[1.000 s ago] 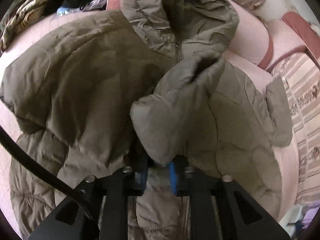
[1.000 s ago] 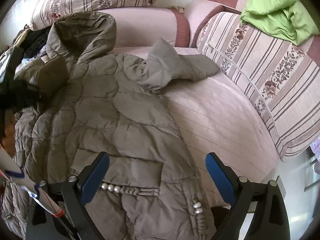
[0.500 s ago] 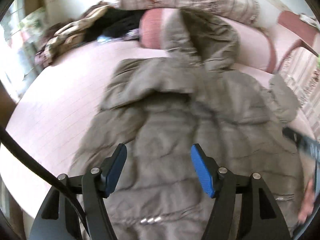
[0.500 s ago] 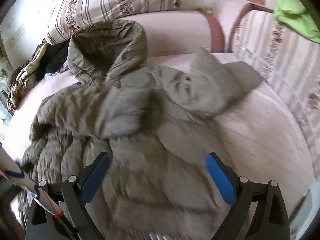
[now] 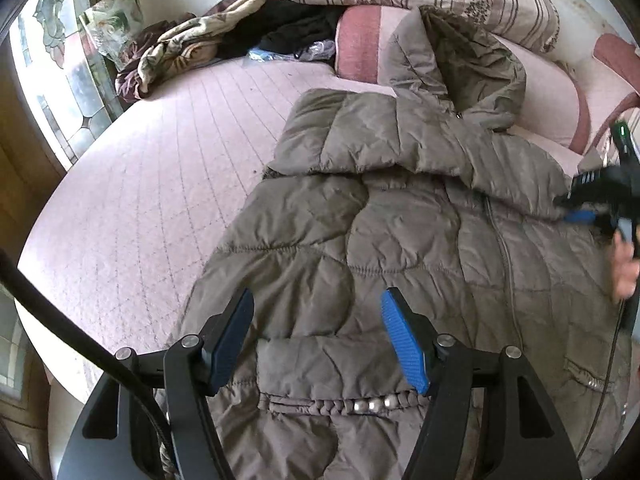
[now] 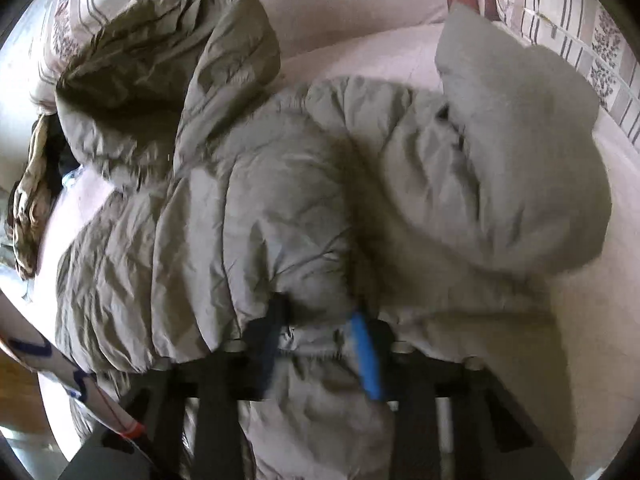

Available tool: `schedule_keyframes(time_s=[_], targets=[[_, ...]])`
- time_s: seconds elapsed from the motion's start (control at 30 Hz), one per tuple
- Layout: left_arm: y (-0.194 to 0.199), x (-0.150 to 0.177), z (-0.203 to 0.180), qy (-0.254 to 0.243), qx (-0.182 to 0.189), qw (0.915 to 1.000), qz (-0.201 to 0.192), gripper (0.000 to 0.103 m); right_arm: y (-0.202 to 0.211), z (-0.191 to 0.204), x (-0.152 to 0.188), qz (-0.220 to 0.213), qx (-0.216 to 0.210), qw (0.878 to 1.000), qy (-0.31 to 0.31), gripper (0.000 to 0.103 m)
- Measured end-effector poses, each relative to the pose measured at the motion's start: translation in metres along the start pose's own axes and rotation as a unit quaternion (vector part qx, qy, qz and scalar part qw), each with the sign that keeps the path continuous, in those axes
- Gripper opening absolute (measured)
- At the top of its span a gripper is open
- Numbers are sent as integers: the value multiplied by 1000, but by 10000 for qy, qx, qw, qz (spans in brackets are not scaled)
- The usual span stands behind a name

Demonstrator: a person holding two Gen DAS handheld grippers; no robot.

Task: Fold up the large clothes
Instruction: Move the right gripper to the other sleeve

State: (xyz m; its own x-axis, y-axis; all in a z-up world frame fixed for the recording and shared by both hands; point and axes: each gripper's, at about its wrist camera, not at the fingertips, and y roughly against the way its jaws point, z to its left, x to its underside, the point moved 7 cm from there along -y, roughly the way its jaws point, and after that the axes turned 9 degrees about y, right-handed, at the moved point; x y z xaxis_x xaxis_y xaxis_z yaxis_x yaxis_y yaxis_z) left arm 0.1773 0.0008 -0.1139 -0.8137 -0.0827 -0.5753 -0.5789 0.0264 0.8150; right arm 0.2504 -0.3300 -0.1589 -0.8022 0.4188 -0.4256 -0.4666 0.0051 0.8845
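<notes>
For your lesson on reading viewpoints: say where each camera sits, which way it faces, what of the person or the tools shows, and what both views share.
Left wrist: on the left gripper, looking down along open fingers at the jacket on the sofa; the right gripper and a hand show at right.
Right wrist: on the right gripper, facing down, fingers having just closed on jacket fabric.
Shared: jacket, hood, sofa.

Matt quilted cloth jacket (image 5: 400, 216) on a stitched, matt fabric sofa seat (image 5: 160, 184)
</notes>
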Motion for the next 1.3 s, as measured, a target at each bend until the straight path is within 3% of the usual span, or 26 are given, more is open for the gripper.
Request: schedule_keyframes(time_s=[0.13, 0.3, 0.5, 0.67, 0.93, 1.03, 1.1, 1.17, 1.3], targets=[[-1, 4, -6, -136, 21, 9999, 69, 66, 8, -8, -20, -251, 408, 9988, 87, 24], [7, 7, -13, -233, 61, 9997, 71, 66, -17, -17, -16, -13, 794, 9968, 108, 24], [25, 14, -23, -404, 41, 9992, -28, 66, -7, -19, -11, -20, 774, 9969, 139, 27], [39, 20, -34, -504, 83, 9987, -88, 66, 40, -40, -3, -284, 630, 9976, 99, 30], [54, 33, -55, -695, 168, 9974, -79, 66, 97, -134, 5, -605, 963, 9932, -250, 32], [56, 34, -61, -748, 142, 9971, -89, 66, 105, -173, 6, -646, 1038, 9911, -524, 37], [56, 35, -64, -771, 123, 9969, -76, 66, 107, -193, 9, -681, 1018, 9898, -726, 49], [54, 36, -67, -797, 121, 9967, -50, 66, 104, -208, 11, -655, 987, 9892, -863, 53], [49, 39, -77, -932, 81, 9956, 26, 66, 94, -228, 13, -600, 840, 9893, -1033, 54]])
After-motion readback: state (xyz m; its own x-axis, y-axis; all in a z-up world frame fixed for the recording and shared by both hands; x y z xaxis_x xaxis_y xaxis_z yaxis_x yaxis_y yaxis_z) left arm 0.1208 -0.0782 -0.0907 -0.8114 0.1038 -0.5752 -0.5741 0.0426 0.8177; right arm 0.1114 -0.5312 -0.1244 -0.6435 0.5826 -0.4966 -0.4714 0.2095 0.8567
